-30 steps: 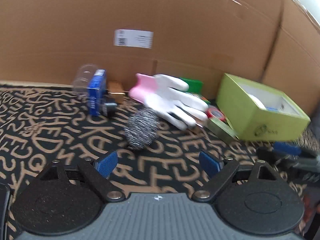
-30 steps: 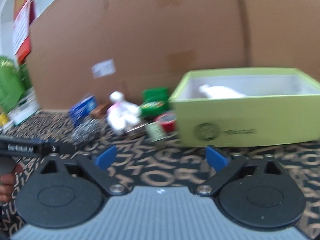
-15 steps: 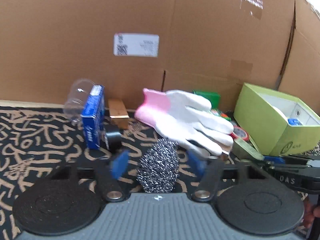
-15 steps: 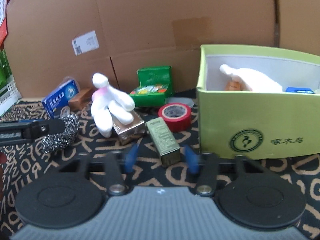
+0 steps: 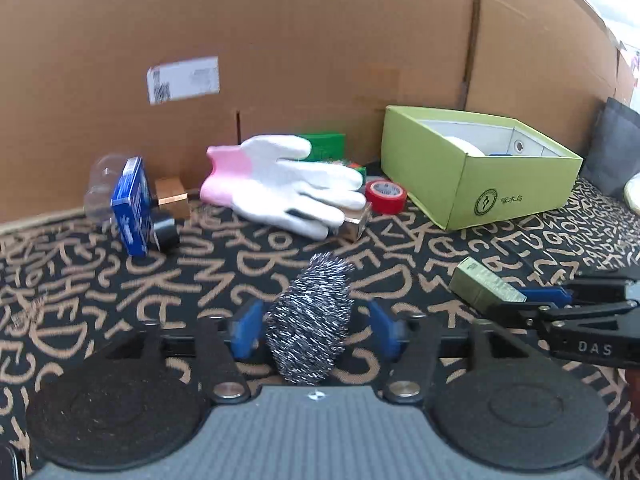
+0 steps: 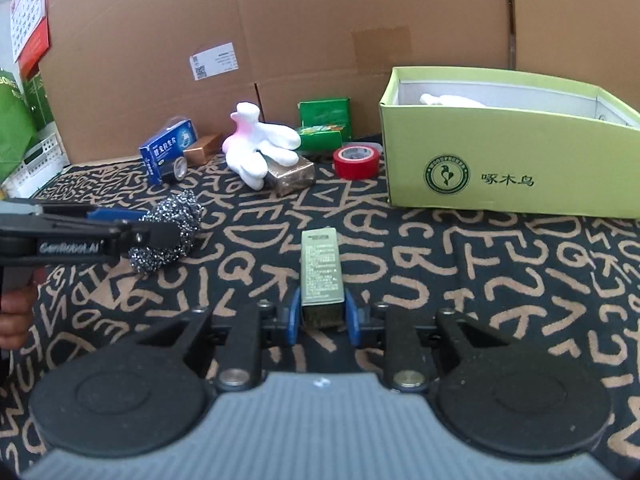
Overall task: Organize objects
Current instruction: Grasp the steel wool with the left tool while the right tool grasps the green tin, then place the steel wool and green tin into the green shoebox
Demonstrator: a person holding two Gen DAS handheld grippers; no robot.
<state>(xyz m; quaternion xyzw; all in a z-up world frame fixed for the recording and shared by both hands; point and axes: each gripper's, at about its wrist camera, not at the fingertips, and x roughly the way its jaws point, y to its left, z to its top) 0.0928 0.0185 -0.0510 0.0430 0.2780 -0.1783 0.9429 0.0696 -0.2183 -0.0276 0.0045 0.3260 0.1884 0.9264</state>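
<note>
- The right gripper (image 6: 320, 318) is pinching the near end of a slim olive carton (image 6: 322, 270), both blue pads pressing its sides; the carton is lying lengthwise on the patterned mat (image 6: 460, 280), pointing away.
- The left gripper (image 5: 314, 326) is opening, its pads standing just off either side of the steel wool scourer (image 5: 310, 320), which is sitting between them on the mat.
- The green box (image 6: 512, 160), the likely destination, is sitting well beyond the carton to the right, open-topped, with something white already lying inside.
- For a clean carry, the right hand is probably best lifting the carton level before swinging, since the grip is only on one end and the far end may sag.
- The left jaws would need to squeeze the springy scourer again before any lift.
- A white glove (image 6: 260, 148), red tape roll (image 6: 356, 160) and blue packet (image 6: 170, 148) are waiting at the back.
</note>
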